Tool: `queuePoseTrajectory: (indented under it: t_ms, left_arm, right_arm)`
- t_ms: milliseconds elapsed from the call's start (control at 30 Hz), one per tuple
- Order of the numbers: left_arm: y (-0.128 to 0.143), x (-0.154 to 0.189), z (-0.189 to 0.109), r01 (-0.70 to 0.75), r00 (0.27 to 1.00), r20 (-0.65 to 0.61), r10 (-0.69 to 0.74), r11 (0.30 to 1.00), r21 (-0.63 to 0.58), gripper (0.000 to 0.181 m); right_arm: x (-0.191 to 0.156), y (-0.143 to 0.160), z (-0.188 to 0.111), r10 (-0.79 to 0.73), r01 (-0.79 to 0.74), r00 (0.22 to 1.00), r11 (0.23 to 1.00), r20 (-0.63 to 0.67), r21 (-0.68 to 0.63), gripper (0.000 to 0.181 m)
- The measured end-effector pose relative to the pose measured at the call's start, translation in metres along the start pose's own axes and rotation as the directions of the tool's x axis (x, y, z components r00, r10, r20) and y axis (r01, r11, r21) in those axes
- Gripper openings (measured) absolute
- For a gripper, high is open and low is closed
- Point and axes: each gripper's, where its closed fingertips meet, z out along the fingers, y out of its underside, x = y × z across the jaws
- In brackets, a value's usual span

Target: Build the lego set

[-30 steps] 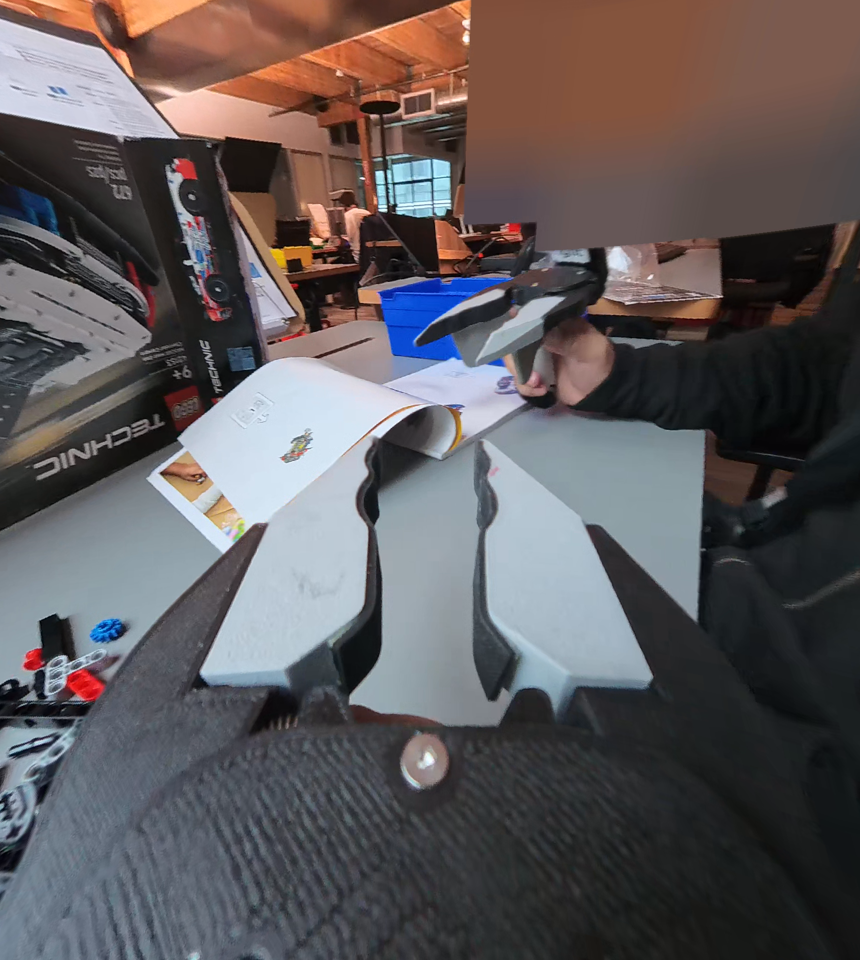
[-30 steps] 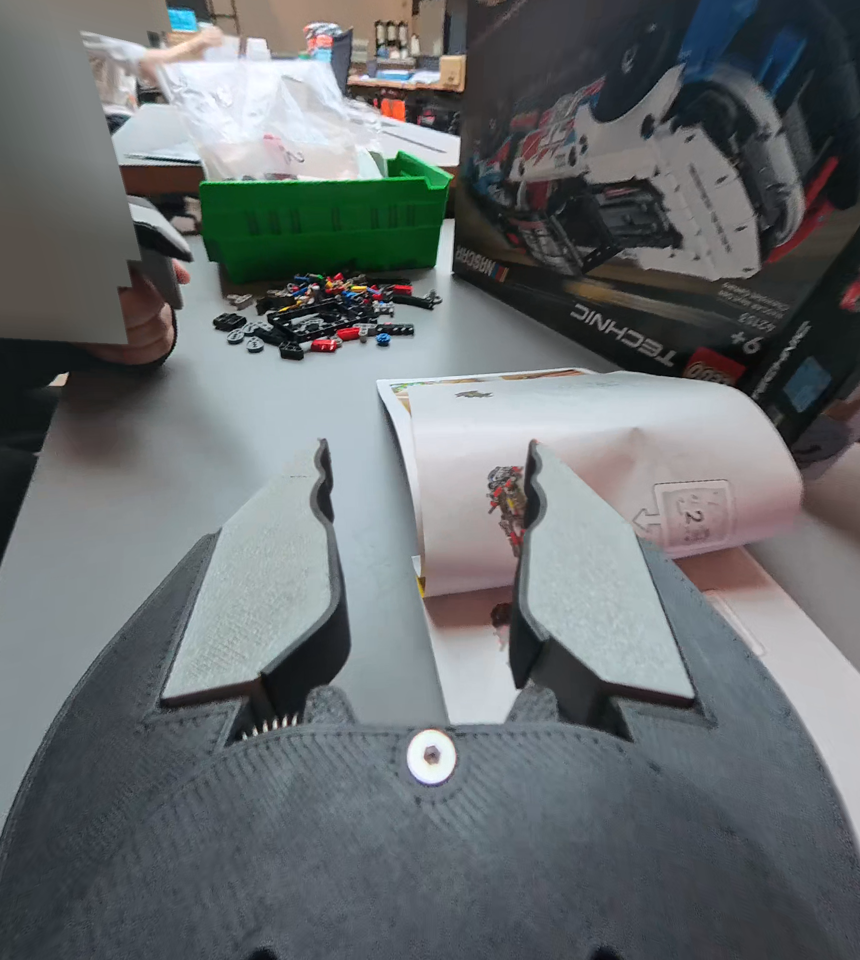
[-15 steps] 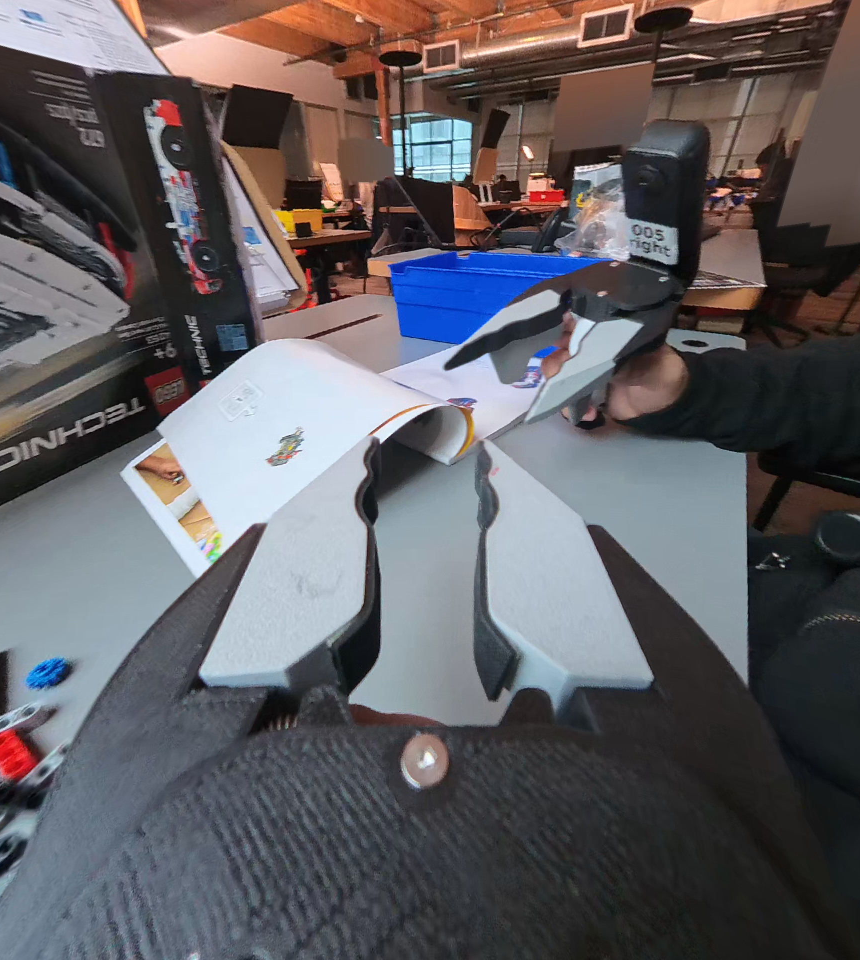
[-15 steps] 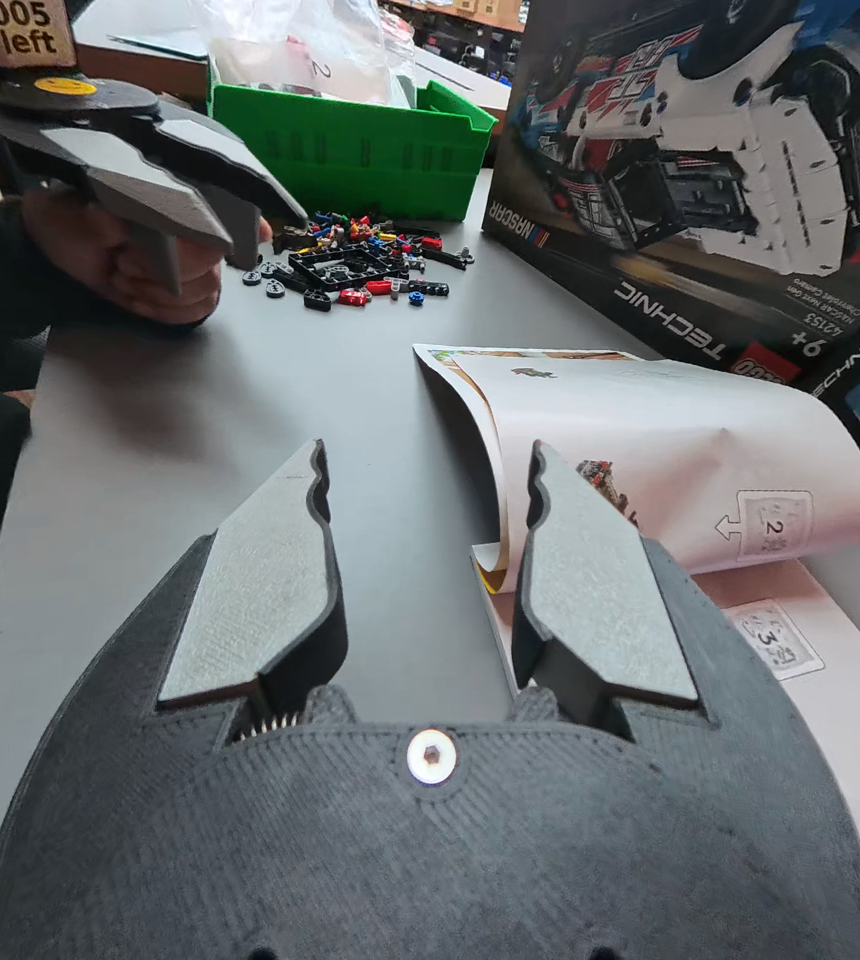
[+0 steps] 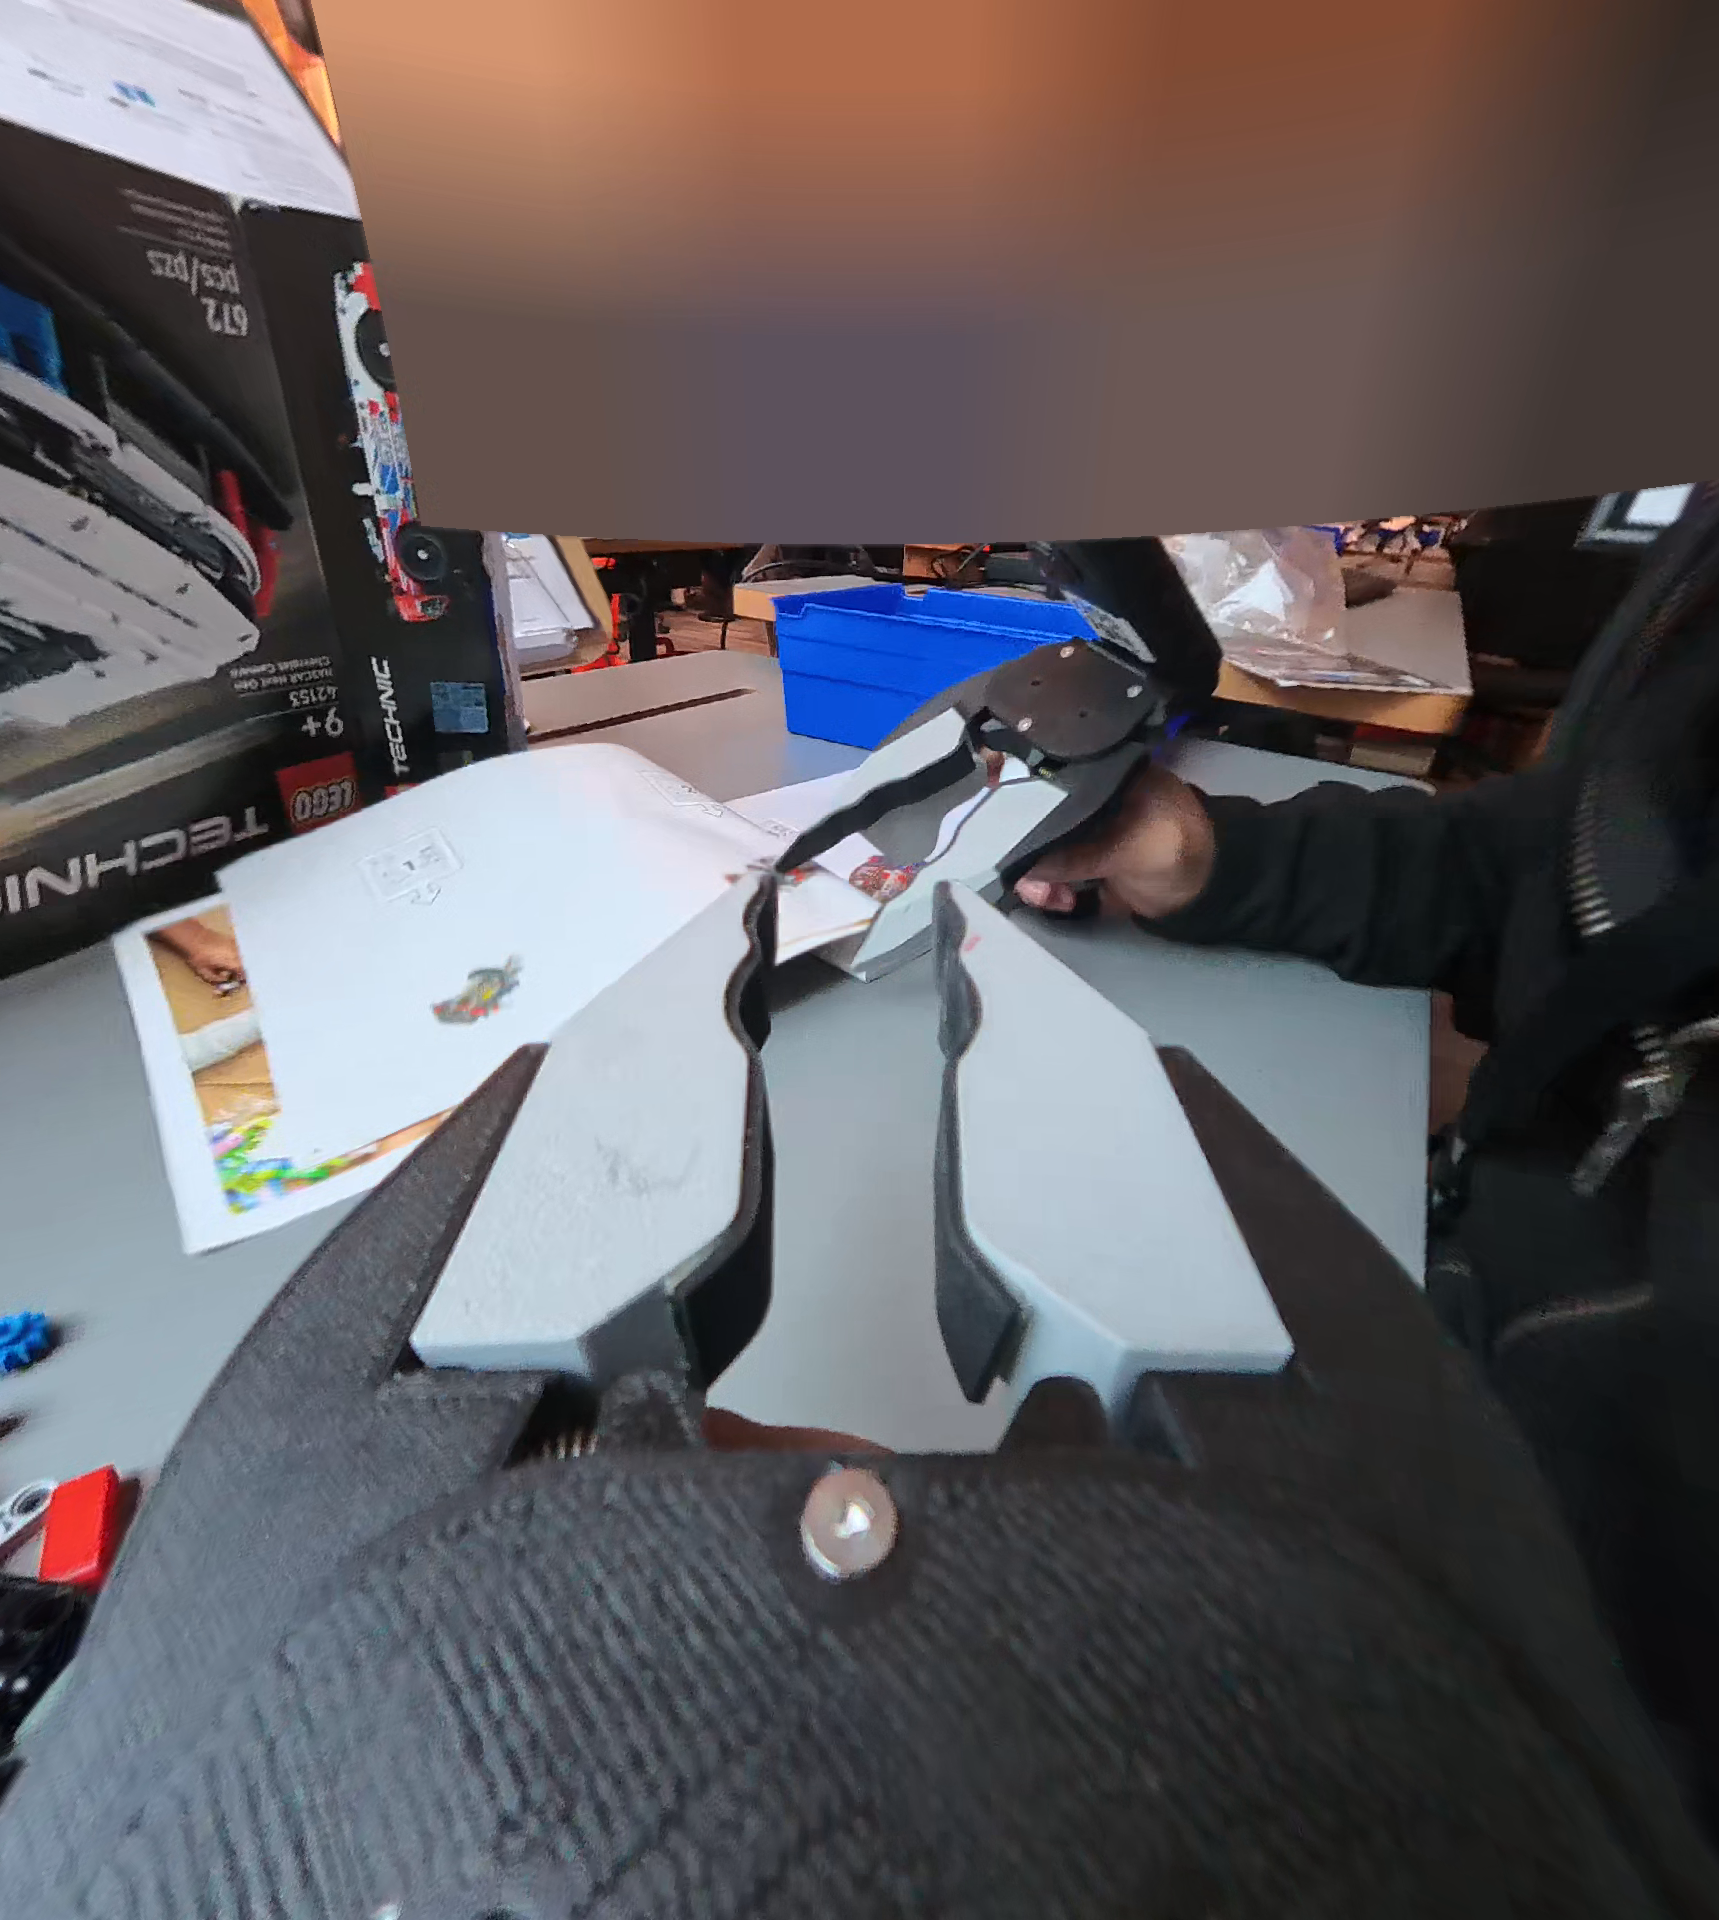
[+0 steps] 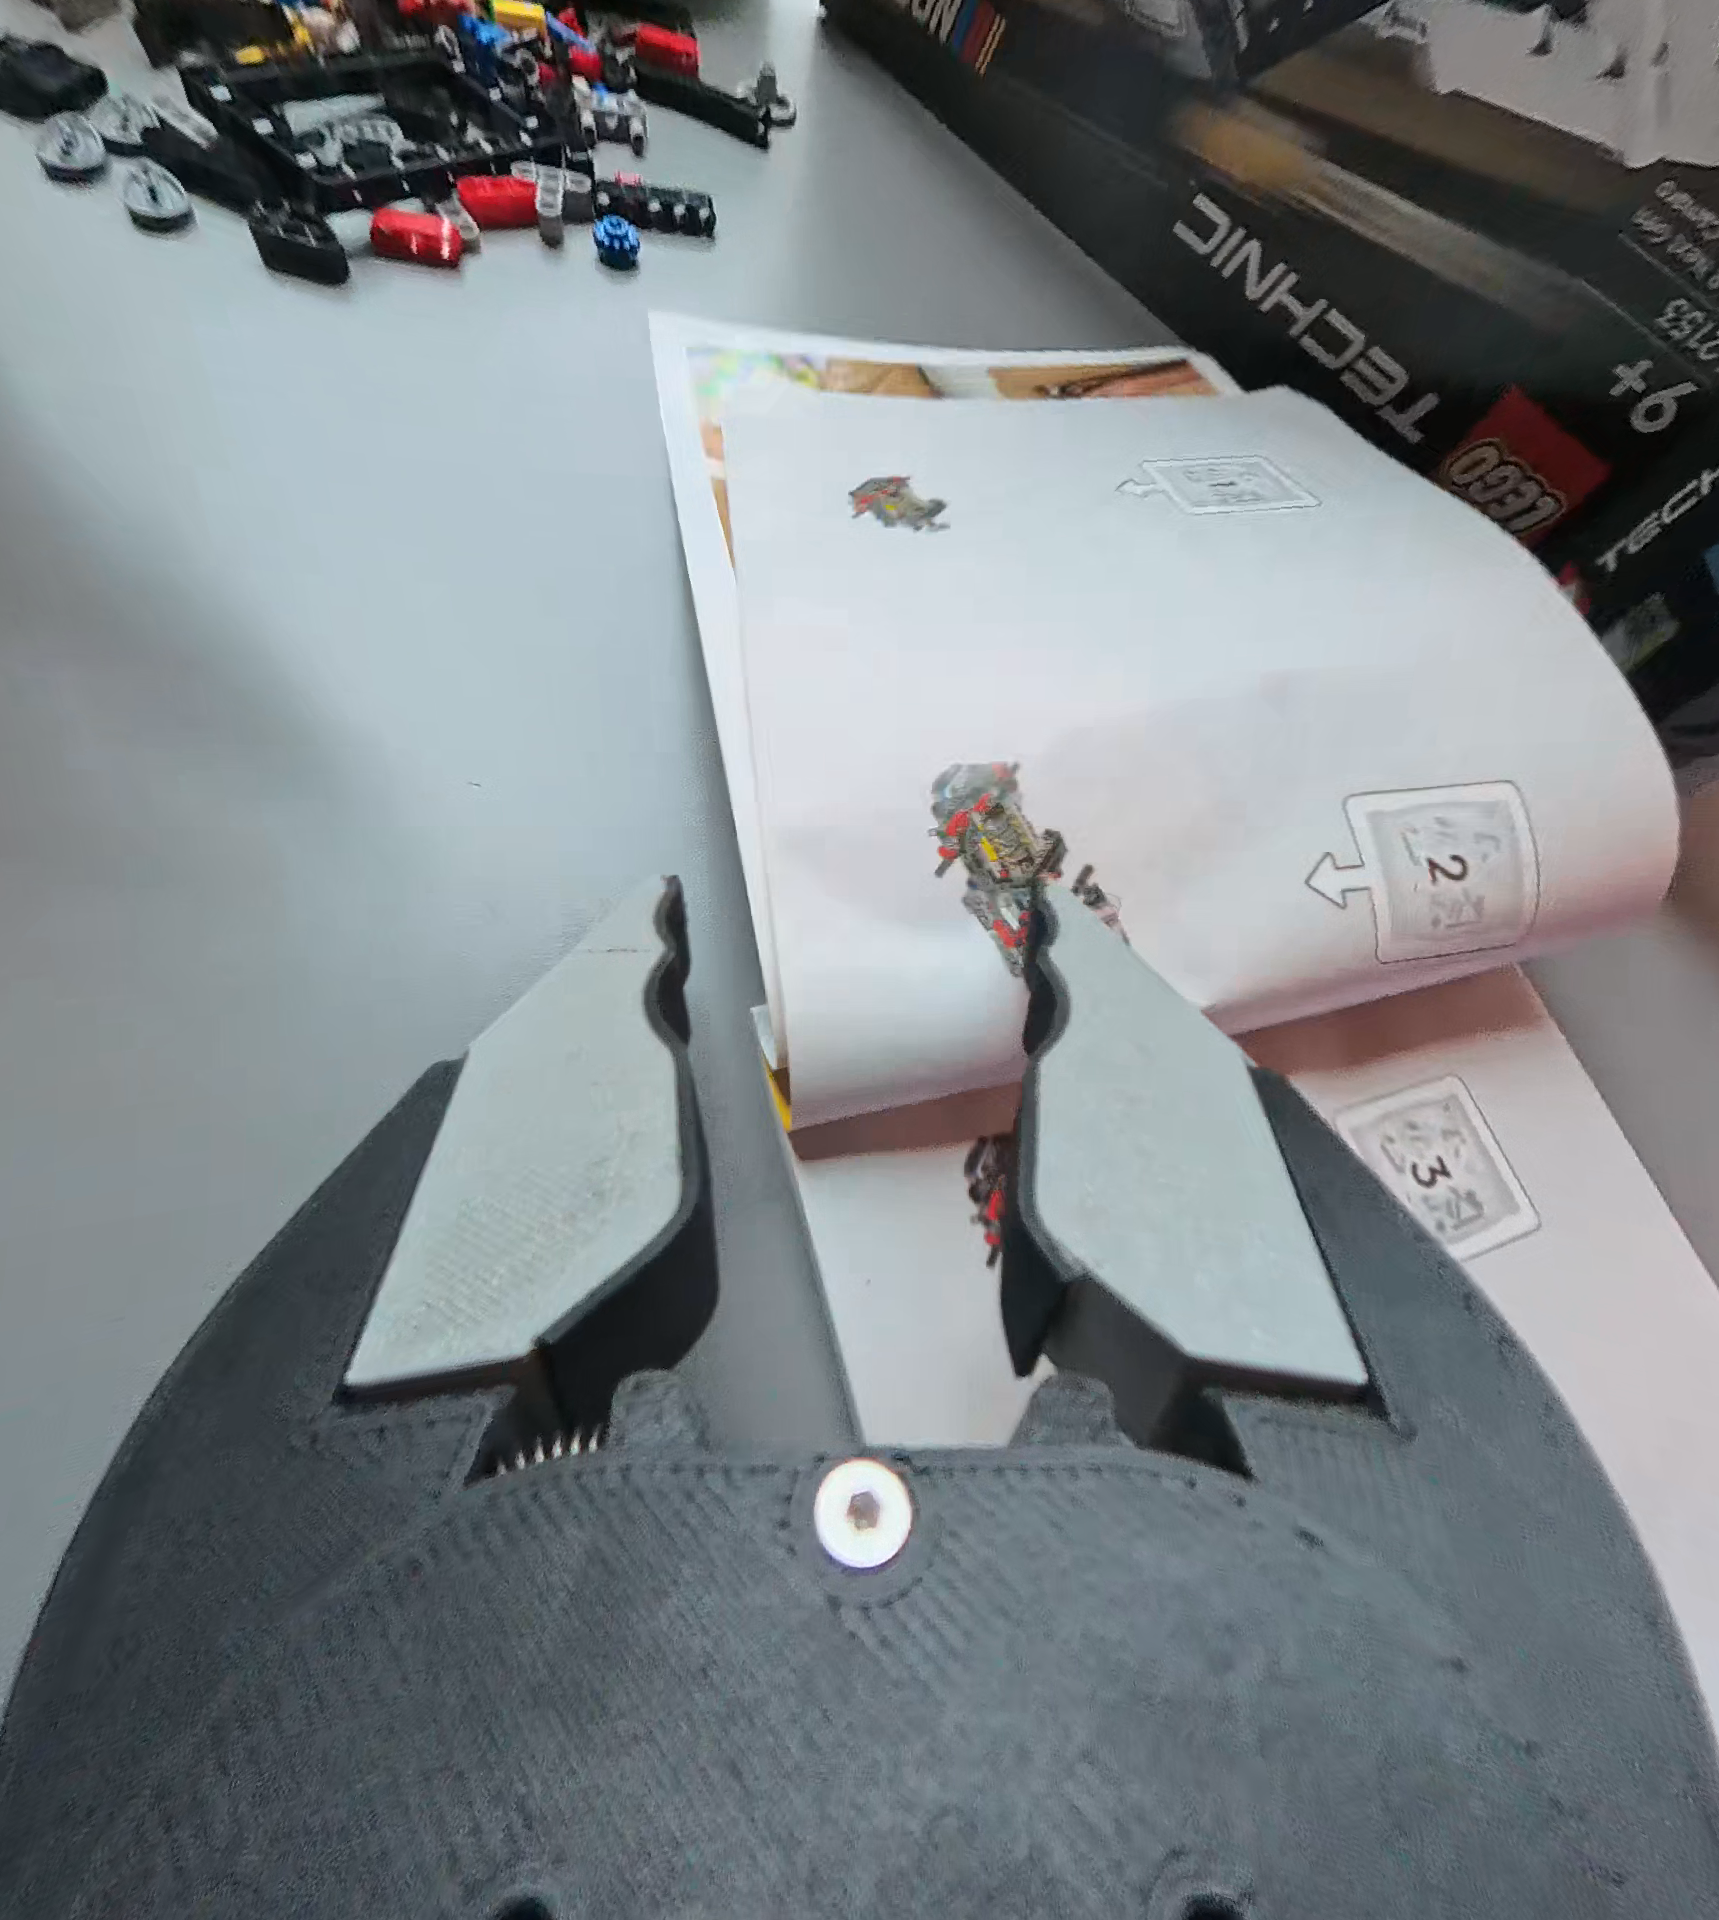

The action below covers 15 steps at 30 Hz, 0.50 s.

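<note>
Nearest the right wrist camera, the right gripper [image 6: 860, 914] hangs low over the grey table [image 6: 315, 727] with its jaws apart and nothing between them; one finger [image 6: 564, 1143] sits over bare tabletop, the other over the near edge of the instruction booklet [image 6: 1146, 644]. The booklet lies open with one curled leaf arched over the flat pages beneath, so it hides much of the spread below it. Beyond the booklet on its right stands one large black set box [image 6: 1406, 239], tilted in this view and printed with a white car. Farther back on the left lies the loose pile of lego pieces [image 6: 398, 135]: mostly black beams, several red parts, one small blue gear [image 6: 616, 241] at its near edge, and three grey discs on its left side; the exact total cannot be told. In the left wrist view the left gripper [image 5: 850, 904] is held above the table, jaws also apart and empty, pointing towards the booklet's curled leaf, where the right gripper's tips rest against the paper, held in a hand [image 5: 1125, 852] with a black sleeve. Behind them stands one blue bin [image 5: 896, 655], and a clear plastic bag [image 5: 1291, 603] lies on a farther desk
</note>
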Motion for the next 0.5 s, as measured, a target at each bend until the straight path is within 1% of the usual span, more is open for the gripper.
queuePoseTrajectory:
  t_ms: [67,100,167,200,267,333,400,500]
  left_arm:
    - [0.000,-0.005,0.000,0.044,0.999,-0.001,-0.044,0.999,0.002,0.028]
    - [-0.001,-0.005,-0.001,0.055,0.998,-0.009,-0.055,0.998,0.011,0.028]
    - [-0.004,-0.005,-0.004,0.061,0.998,-0.011,-0.061,0.998,0.031,0.028]
    - [-0.004,-0.004,-0.006,0.062,0.998,-0.013,-0.062,0.998,0.033,0.027]
    - [-0.004,-0.002,-0.010,0.078,0.997,-0.010,-0.078,0.996,0.029,0.027]
    - [-0.005,0.000,-0.017,0.091,0.996,-0.016,-0.091,0.995,0.042,0.026]
    - [-0.007,0.003,-0.024,0.094,0.995,-0.024,-0.093,0.994,0.055,0.024]
    - [-0.007,-0.001,-0.035,0.123,0.992,0.015,-0.124,0.991,0.057,0.023]
  right_arm:
    - [0.001,0.002,0.009,-0.030,0.030,1.000,0.999,0.001,-0.040,0.046]
    - [-0.003,0.004,0.012,-0.049,0.051,0.998,0.997,0.025,-0.056,0.035]
    - [-0.014,0.010,0.016,-0.113,0.120,0.991,0.988,0.070,-0.101,0.006]
    - [-0.018,0.012,0.017,-0.160,0.168,0.984,0.980,0.077,-0.109,0.000]
    - [-0.023,0.011,0.019,-0.240,0.245,0.969,0.964,0.058,-0.104,0.000]
    - [-0.023,0.009,0.019,-0.255,0.259,0.966,0.961,0.052,-0.094,0.000]
    - [-0.029,-0.002,0.013,-0.225,0.227,0.971,0.974,0.084,-0.014,0.000]
    - [-0.035,-0.025,-0.001,-0.165,0.146,0.978,0.979,0.128,0.141,0.002]
